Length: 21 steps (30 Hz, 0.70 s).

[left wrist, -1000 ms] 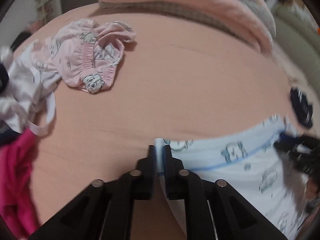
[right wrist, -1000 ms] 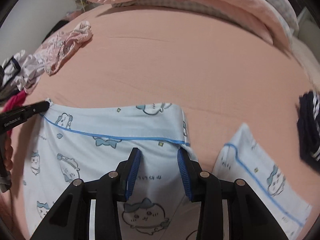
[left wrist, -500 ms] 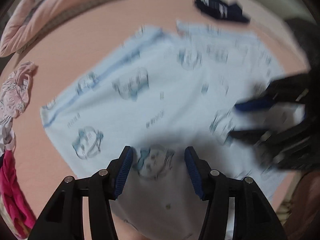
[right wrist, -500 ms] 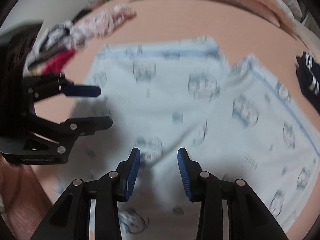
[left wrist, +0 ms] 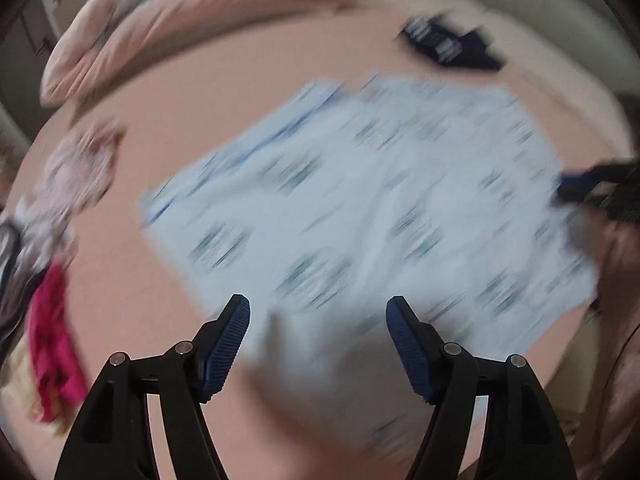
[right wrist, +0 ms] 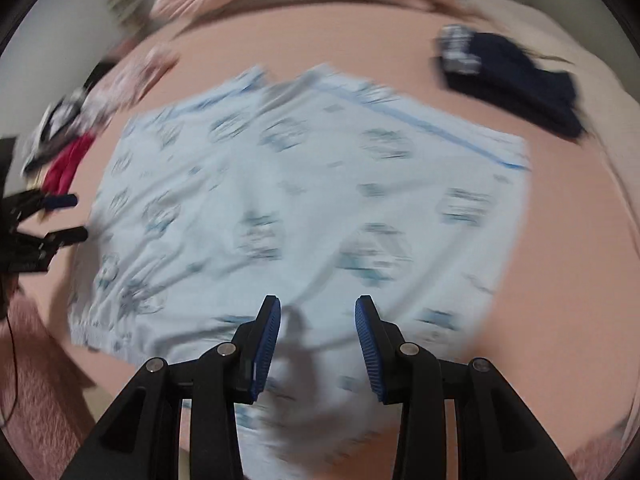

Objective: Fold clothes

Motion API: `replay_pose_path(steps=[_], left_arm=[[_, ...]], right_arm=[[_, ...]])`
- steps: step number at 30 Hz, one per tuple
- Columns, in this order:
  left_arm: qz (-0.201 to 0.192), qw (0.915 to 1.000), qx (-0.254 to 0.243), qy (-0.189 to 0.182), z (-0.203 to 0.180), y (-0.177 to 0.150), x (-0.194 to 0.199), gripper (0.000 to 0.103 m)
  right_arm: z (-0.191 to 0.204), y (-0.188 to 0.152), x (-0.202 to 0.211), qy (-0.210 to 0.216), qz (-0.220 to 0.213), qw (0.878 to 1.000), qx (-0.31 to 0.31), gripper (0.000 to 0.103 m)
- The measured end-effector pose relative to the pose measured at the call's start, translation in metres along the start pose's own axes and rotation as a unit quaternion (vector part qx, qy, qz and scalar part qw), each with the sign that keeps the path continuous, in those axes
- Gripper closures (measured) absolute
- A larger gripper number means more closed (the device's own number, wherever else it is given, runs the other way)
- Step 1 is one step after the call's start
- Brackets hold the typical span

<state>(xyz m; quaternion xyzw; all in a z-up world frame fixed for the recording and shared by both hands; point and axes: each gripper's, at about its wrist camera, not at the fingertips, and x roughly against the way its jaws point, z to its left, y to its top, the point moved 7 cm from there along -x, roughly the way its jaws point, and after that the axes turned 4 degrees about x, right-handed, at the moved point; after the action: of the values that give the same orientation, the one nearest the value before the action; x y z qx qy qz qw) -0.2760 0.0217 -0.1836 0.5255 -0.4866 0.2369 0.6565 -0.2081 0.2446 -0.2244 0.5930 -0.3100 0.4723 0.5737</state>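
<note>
In the left wrist view my left tongs (left wrist: 318,308) have just been opening and stand wide with nothing between them. A second ago they pinched the hem of the pale blue shorts (left wrist: 360,216), so that fold is laid. The shorts fill the middle of the frame, blurred, on the pink bed (left wrist: 208,92).

In the right wrist view my right tongs (right wrist: 318,310) hang half open, empty, above the near edge. The shorts (right wrist: 304,208) lie flat at centre, blue-trimmed hems toward the top.

Bare bedsheet (right wrist: 560,240) lay open around the spread pale-blue garment (right wrist: 300,200), hemmed by a dark garment (right wrist: 516,76) at the far right, a clothes pile (left wrist: 52,240) on the left and bedding (left wrist: 168,36) beyond.
</note>
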Motion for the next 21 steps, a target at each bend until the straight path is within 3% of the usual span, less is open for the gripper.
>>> replay_pose_path(steps=[1,3,5,8,12,16,19,21], left_arm=[[-0.018,0.9997,-0.001,-0.019,-0.016,0.008,0.0,0.034],[-0.015,0.9986,0.003,-0.05,-0.04,0.014,-0.015,0.034],[0.009,0.9994,-0.013,-0.032,-0.057,0.008,-0.028,0.034],[0.07,0.9957,-0.024,0.056,-0.049,-0.026,-0.047,0.031],[0.025,0.9985,0.04,0.026,-0.054,-0.016,-0.023,0.033],[-0.033,0.9991,0.026,-0.008,-0.1,0.012,-0.02,0.033],[-0.029,0.9991,0.023,0.017,-0.122,0.016,-0.037,0.033],[-0.011,0.9984,0.048,0.028,-0.118,0.004,-0.05,0.033]], right_arm=[[-0.005,-0.005,-0.001,-0.002,0.001,1.0,-0.005,0.064],[-0.008,-0.021,-0.01,0.002,0.021,1.0,-0.003,0.064],[-0.014,-0.037,-0.01,0.0,0.025,1.0,0.01,0.064],[-0.026,-0.058,0.0,-0.023,0.025,0.999,0.028,0.064],[-0.047,-0.075,0.016,-0.022,0.004,1.0,-0.013,0.061],[-0.036,-0.06,0.029,0.006,-0.058,0.998,-0.036,0.061],[-0.009,-0.049,0.025,0.026,-0.073,0.997,-0.008,0.061],[0.001,-0.052,0.009,0.023,-0.053,0.998,0.003,0.061]])
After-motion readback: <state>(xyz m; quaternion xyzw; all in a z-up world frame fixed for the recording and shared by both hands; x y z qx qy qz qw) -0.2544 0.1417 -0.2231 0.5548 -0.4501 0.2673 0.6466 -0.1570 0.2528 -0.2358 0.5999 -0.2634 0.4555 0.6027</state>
